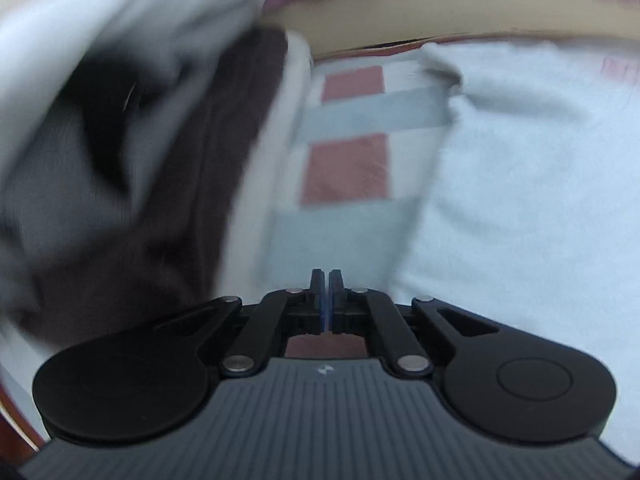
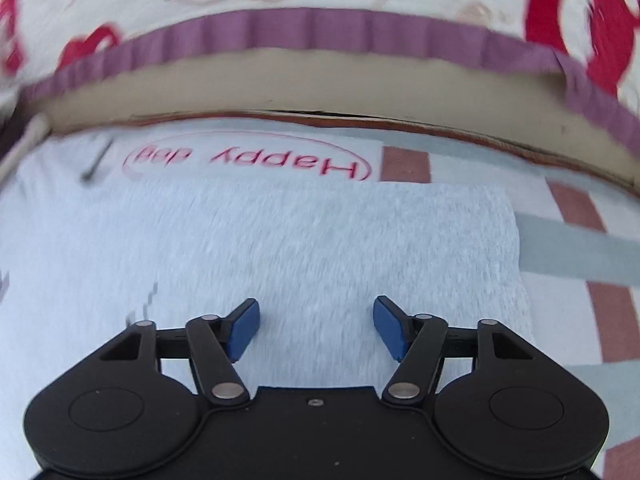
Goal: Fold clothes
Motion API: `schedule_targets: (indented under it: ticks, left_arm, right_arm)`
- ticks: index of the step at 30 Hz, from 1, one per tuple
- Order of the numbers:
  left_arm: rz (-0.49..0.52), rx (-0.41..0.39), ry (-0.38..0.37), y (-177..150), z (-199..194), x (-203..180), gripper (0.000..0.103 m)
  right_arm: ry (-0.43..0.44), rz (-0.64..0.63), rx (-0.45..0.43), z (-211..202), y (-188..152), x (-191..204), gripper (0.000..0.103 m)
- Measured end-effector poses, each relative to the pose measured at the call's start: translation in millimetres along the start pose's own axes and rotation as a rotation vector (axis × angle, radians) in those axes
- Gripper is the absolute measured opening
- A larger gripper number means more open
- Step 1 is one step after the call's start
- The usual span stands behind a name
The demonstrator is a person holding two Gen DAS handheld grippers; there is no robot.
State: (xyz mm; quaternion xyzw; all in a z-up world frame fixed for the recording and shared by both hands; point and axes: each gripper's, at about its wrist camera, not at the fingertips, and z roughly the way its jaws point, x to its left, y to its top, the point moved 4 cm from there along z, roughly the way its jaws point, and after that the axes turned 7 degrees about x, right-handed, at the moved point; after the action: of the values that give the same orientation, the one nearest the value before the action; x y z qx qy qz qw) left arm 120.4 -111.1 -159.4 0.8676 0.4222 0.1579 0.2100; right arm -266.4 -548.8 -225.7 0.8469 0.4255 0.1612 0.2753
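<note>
- A blurred heap of pale grey and dark brown clothes (image 1: 132,140) fills the left of the left wrist view, and how those pieces lie cannot be read through the blur.
- The left hand-held gripper (image 1: 325,280) has its blue pads pressed together with no cloth visible between them; it sits over the checked cover (image 1: 352,168), between the heap and the pale grey garment (image 1: 528,208).
- That pale grey garment (image 2: 304,236) lies spread flat on the checked cover in the right wrist view, its "Happy day" print (image 2: 248,158) at the far end, a straight fold edge across it and a straight side on the right.
- The right hand-held gripper (image 2: 316,328) stands with its fingers wide apart just above the near part of the garment, holding nothing.
- Judgement: the garment looks partly folded. To fold on well, each pinch should take all layers at an edge, and the lifted edge should land square on the one opposite.
- Risk: a pinch that catches the cover too would drag it along.
</note>
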Motion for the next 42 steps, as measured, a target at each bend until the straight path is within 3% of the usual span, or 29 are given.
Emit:
schedule_targets:
  ticks: [2,4,7,10,15,18,20,23,28,30,33,35,39,42]
  left_arm:
    - [-0.121,-0.011,-0.111,-18,-31,8,0.007]
    - [-0.202,-0.009,-0.116,-42,-59,18,0.016]
    - [-0.181,0.038,-0.092,-72,-90,25,0.021]
    - [-0.145,0.088,-0.065,-102,-119,30,0.041]
    - [-0.103,0.165,-0.042,-150,-166,40,0.042]
    - [-0.176,0.200,-0.184,-174,-185,47,0.043]
    - [-0.183,0.236,-0.290,-187,-186,39,0.048]
    - [-0.158,0.258,-0.334,-206,-187,19,0.050]
    - [-0.285,0.317,-0.438,-239,-177,8,0.058]
    - [-0.284,0.348,-0.423,-247,-168,5,0.058]
    - [-0.263,0.385,-0.409,-259,-159,-3,0.058]
    - [-0.243,0.383,-0.429,-265,-166,-10,0.058]
    - [-0.211,0.387,-0.514,-276,-179,-22,0.060]
    - [-0.164,0.400,-0.499,-285,-177,-33,0.065]
  right_arm:
    - [0.005,-0.018,0.006,-5,-10,7,0.071]
    - [-0.006,0.069,0.003,-22,-22,-1,0.071]
    - [-0.006,0.154,-0.014,-50,-40,-4,0.071]
    - [0.049,0.122,-0.035,-73,-52,14,0.071]
    - [0.209,0.176,-0.110,-112,-84,57,0.071]
    - [0.282,0.244,-0.074,-123,-105,79,0.072]
    - [0.299,0.233,-0.049,-135,-117,92,0.071]
    - [0.280,0.205,-0.023,-158,-138,97,0.072]
    - [0.222,0.203,0.039,-197,-186,73,0.072]
    - [0.182,0.296,0.022,-211,-210,49,0.071]
    - [0.139,0.640,-0.050,-231,-260,0,0.071]
    - [0.109,0.794,-0.089,-244,-291,-19,0.072]
    - [0.152,0.864,-0.055,-249,-326,-20,0.072]
    - [0.202,0.891,-0.044,-238,-332,-7,0.072]
